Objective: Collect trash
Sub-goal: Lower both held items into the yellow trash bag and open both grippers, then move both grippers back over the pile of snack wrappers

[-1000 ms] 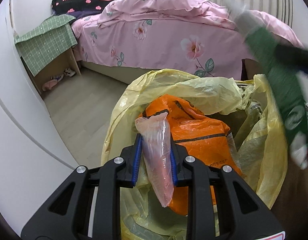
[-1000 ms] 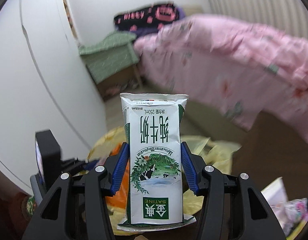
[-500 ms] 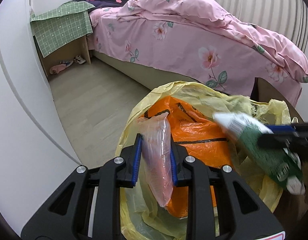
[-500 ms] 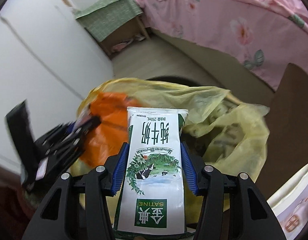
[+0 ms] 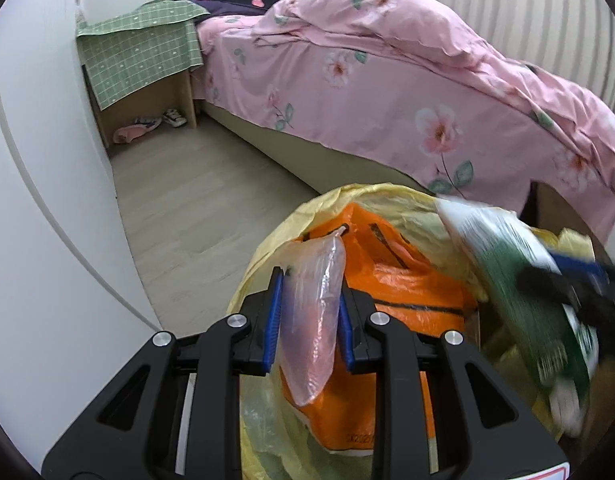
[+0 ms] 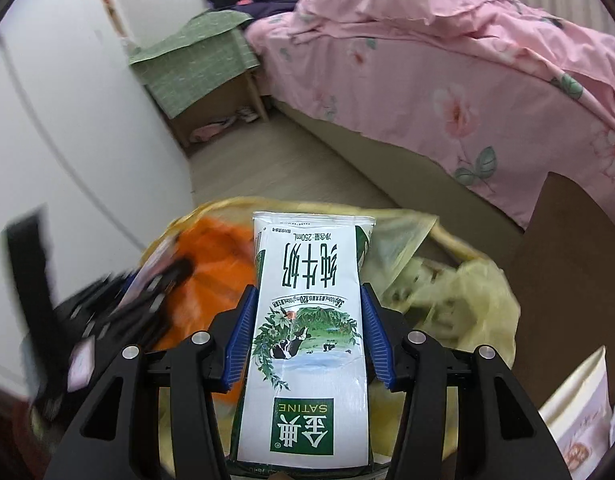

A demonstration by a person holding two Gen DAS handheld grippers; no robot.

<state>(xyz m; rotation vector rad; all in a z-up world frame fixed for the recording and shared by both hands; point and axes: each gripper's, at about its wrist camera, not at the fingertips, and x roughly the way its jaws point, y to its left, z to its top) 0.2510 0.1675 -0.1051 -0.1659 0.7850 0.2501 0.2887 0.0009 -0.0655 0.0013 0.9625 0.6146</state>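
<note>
My left gripper is shut on a crumpled pinkish clear plastic bag, held over the mouth of a yellow trash bag. An orange plastic bag lies inside the trash bag. My right gripper is shut on a white and green milk carton, also above the yellow trash bag. In the left wrist view the carton and the right gripper show blurred at the right, over the bag's opening. The left gripper appears blurred at the left of the right wrist view.
A bed with a pink floral cover runs across the back. A small wooden stand under a green checked cloth holds shoes beneath. A white wall is at the left, light wood floor between. Brown furniture stands right of the bag.
The right gripper has carried the milk carton down from the right to over the trash bag's mouth. My left gripper rolled and shifted a little, still gripping the plastic bag.
</note>
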